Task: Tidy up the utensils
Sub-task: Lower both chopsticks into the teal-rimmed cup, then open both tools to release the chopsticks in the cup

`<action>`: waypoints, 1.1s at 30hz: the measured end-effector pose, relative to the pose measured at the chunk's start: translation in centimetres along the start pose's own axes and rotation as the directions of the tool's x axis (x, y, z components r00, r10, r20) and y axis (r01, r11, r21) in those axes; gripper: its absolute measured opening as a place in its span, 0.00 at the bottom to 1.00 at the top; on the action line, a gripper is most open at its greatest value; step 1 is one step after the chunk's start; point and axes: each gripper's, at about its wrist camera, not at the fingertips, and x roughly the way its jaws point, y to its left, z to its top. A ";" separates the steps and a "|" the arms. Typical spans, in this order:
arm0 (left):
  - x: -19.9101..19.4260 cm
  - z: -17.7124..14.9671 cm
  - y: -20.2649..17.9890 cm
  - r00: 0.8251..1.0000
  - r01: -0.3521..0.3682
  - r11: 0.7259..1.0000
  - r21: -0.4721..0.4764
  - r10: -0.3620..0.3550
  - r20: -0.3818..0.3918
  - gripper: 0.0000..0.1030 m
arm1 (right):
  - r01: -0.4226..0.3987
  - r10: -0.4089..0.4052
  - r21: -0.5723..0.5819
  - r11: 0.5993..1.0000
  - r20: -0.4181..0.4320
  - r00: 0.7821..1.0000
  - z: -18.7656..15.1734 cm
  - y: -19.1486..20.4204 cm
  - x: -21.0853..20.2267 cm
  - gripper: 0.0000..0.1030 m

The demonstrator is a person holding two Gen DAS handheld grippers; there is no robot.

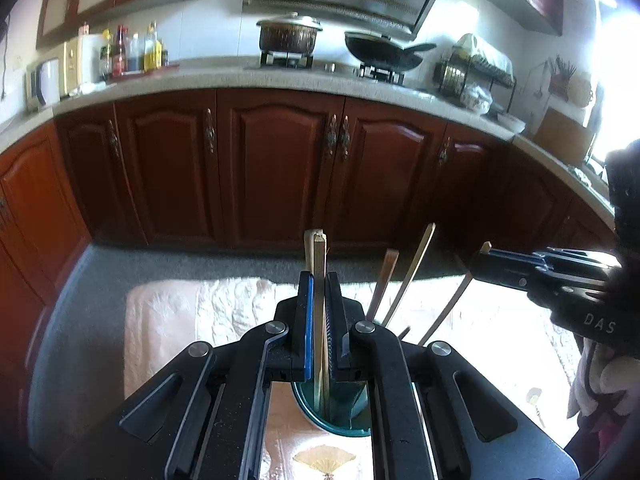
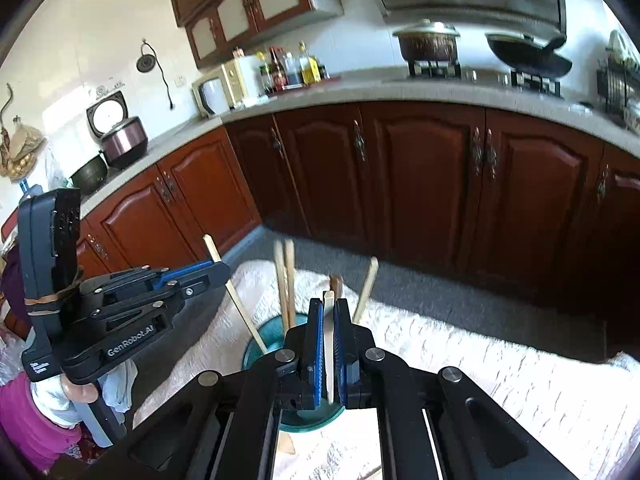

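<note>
On the far counter, going left to right in the left wrist view, stand one microwave, a cluster of bottles too bunched to count, one lidded pot, one wok and one dish rack.

Nearer, the left gripper has its jaws narrowed onto two upright chopsticks, whose lower ends reach down into one teal cup standing on the pale tablecloth. To their right three loose chopsticks lean out of the same cup.

Furthest right, the right gripper is clamped on a single chopstick; its own camera shows that pale stick pinched between the blue pads, above the cup.
</note>
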 end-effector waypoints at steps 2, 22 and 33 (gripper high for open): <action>0.5 -0.3 0.1 1.000 0.000 1.000 -0.007 -0.001 -0.018 0.04 | -0.004 0.004 0.024 1.000 -0.012 1.000 -0.5 -0.7 0.6 0.05; 0.4 -1.8 -0.2 0.997 0.010 0.999 -0.038 -0.013 -0.070 0.32 | -0.037 0.044 0.139 0.990 -0.047 0.998 -3.7 -2.4 -0.1 0.30; -1.9 -3.2 -1.2 0.997 -0.076 0.997 0.012 0.076 -0.027 0.40 | -0.026 0.034 0.150 0.988 -0.050 0.998 -5.1 -1.0 -0.9 0.30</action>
